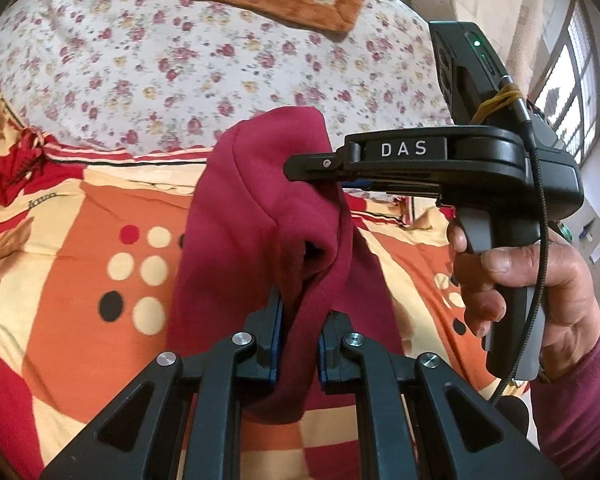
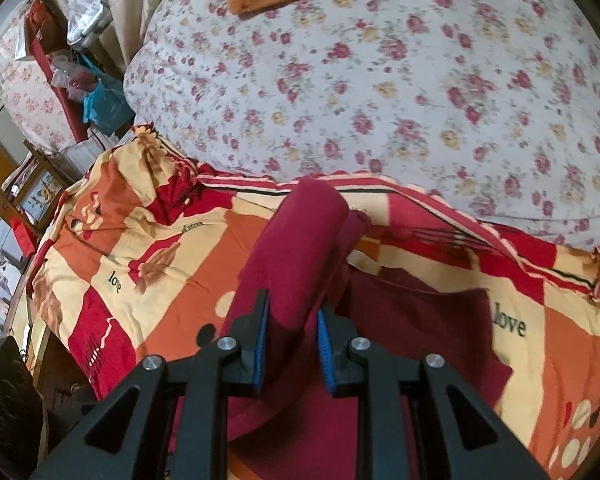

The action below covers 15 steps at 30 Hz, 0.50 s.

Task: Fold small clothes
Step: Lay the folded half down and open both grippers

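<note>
left gripper [image 1: 298, 312]: jaws clamped on maroon garment [image 1: 268, 216] | right gripper [image 2: 292, 320]: blue pads pinching a thick fold of it | garment: hanging between both above the orange patterned bedspread [image 2: 172, 280], floral quilt [image 2: 380, 92] beyond

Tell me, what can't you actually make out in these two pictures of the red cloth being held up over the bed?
- Left wrist view: the right gripper has its tips buried in the red garment, so its bite is hidden.
- Both views: the garment's lower part is cut off behind the gripper frames, so its type is unclear.
- Right wrist view: the floral quilt is blurred.
- Right wrist view: the shelf clutter is too small to identify.
</note>
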Each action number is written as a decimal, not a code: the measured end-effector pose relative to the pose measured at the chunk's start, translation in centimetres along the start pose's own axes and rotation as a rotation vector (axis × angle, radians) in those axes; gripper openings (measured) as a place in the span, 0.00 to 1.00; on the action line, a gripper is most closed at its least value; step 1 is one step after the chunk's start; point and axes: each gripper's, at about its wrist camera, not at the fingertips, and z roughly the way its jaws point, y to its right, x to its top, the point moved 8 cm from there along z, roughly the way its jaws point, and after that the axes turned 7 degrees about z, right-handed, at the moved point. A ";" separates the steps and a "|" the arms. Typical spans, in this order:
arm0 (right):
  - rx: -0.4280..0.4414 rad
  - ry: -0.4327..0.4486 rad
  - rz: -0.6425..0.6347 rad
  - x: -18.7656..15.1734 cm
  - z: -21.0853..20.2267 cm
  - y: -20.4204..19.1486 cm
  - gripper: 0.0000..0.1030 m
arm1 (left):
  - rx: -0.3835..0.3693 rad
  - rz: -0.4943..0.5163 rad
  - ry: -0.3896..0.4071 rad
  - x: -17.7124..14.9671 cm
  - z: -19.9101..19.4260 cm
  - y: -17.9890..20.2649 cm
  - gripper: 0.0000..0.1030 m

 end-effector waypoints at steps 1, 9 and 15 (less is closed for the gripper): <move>-0.004 0.003 0.006 -0.1 -0.3 0.6 0.21 | -0.003 0.005 -0.003 0.0 0.1 0.4 0.00; -0.036 0.029 0.033 -1.3 -2.8 4.6 0.18 | -0.039 0.059 -0.037 0.0 2.0 4.5 0.00; -0.053 0.031 0.070 -2.4 -3.8 7.8 0.17 | -0.060 0.086 -0.074 -0.5 3.8 7.1 0.00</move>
